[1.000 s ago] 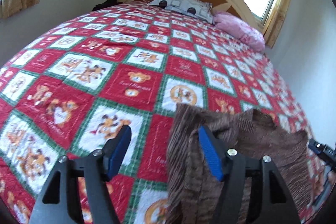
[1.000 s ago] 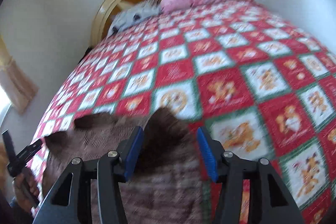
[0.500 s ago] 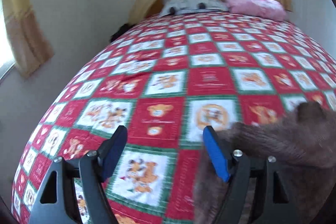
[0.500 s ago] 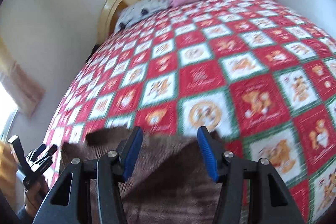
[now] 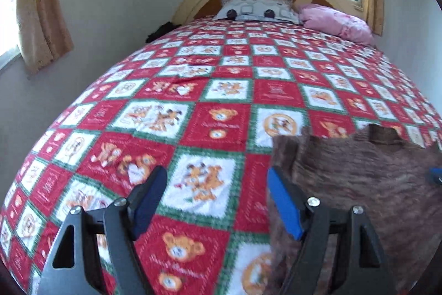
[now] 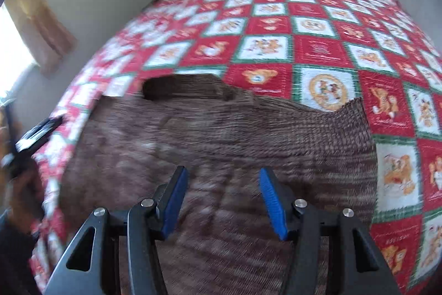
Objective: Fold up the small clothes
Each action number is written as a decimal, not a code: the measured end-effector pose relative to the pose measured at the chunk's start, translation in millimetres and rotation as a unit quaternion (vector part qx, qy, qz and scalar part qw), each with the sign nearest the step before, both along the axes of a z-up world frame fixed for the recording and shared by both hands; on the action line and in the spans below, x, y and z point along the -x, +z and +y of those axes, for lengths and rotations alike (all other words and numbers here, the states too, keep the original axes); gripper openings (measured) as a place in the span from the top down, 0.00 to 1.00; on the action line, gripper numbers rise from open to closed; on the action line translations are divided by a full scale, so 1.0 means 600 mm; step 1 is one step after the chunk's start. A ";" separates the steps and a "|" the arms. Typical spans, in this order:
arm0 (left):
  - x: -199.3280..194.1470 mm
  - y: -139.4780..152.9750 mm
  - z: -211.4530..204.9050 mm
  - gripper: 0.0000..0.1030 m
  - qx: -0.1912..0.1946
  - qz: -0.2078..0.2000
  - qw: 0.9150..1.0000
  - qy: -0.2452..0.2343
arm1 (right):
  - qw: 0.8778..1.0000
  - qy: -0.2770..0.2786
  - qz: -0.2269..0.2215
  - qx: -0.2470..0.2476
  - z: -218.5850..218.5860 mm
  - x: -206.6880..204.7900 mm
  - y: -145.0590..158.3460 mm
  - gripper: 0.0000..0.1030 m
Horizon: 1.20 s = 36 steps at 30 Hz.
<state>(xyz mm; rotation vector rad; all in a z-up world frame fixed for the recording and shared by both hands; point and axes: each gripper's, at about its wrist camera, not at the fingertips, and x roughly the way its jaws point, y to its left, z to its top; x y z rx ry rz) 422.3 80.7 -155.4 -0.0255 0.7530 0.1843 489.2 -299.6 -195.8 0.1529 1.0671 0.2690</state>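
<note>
Two grippers over one big bed, and the view has swung! Red-and-white teddy quilt now fills the space ahead of the left gripper, where a second ago the brown knitted garment sat under its right finger. That garment now lies flat on the quilt, off to the left gripper's right side, its edge just beside the right-hand blue pad. Jaws spread wide, wider than before, nothing between them. Right gripper hangs directly over the garment's middle, jaws apart, holding nothing; earlier only the garment's far edge showed between its fingers. Pink pillow sits far ahead by the headboard.
</note>
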 end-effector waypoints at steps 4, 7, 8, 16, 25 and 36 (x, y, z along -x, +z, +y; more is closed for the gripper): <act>0.040 -0.018 -0.018 0.25 0.016 0.033 0.999 -0.032 | 0.996 -0.093 0.009 0.012 -0.050 -0.014 -0.014 0.46; 0.074 -0.034 -0.027 0.25 0.032 0.046 0.996 -0.062 | 0.994 -0.110 0.009 -0.017 -0.072 0.022 -0.001 0.46; 0.086 -0.038 -0.028 0.25 0.040 0.046 0.996 -0.070 | 0.994 -0.111 0.004 -0.018 -0.076 0.044 0.008 0.46; 0.135 -0.076 -0.037 0.24 0.057 0.074 0.992 -0.087 | 0.991 -0.131 -0.026 -0.021 -0.123 0.214 0.028 0.46; 0.155 -0.092 -0.047 0.18 0.028 0.078 0.992 -0.090 | 0.991 -0.132 -0.011 0.027 -0.130 0.285 -0.007 0.46; 0.190 -0.099 -0.033 0.03 0.034 0.080 0.993 -0.085 | 0.989 -0.137 -0.022 0.055 -0.125 0.314 -0.012 0.47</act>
